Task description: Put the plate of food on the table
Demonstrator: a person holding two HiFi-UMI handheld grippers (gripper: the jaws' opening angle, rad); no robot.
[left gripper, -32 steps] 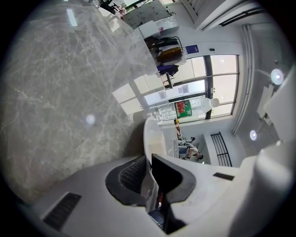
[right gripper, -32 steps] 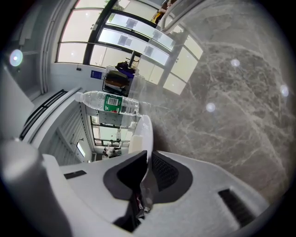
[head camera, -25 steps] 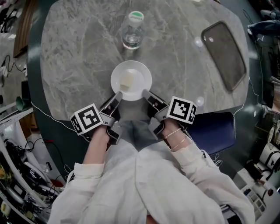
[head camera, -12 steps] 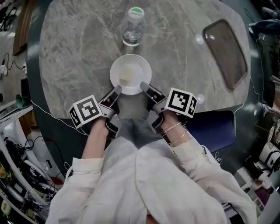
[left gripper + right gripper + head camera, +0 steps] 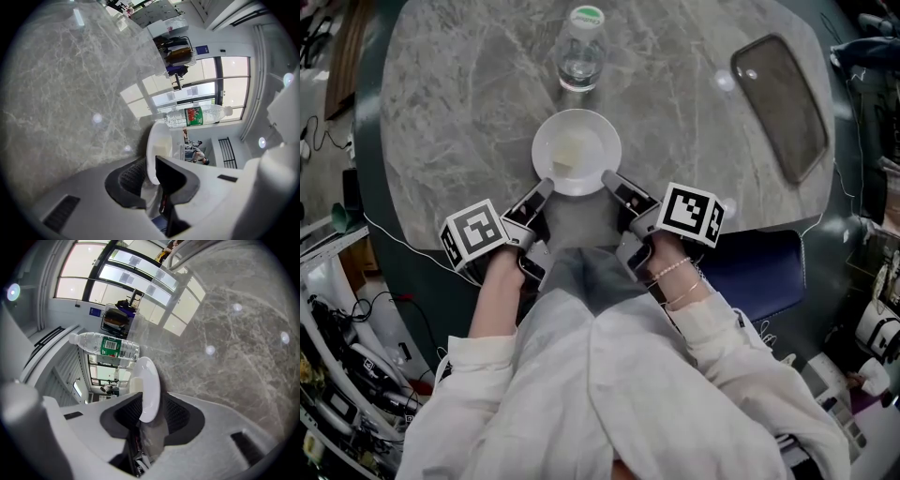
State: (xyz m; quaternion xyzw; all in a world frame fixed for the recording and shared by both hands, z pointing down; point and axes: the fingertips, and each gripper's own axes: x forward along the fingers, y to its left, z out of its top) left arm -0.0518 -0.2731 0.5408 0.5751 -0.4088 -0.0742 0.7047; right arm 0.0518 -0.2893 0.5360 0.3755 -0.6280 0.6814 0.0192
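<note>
- Round, glossy white plate (image 5: 577, 152) sits over the near edge of the grey marbled worktop (image 5: 469, 112); the pale food (image 5: 570, 150) is indistinct.
- Left hand-held gripper (image 5: 546, 187) and right hand-held gripper (image 5: 610, 178) each clamp the plate's rim between ribbed pads.

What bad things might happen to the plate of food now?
1. The water bottle stands just beyond the plate. If the plate is pushed farther forward, it might bump the bottle and knock it over.
2. The left gripper and right gripper pinch only the plate's near rim, so the far side might dip and the food could slide off.
</note>
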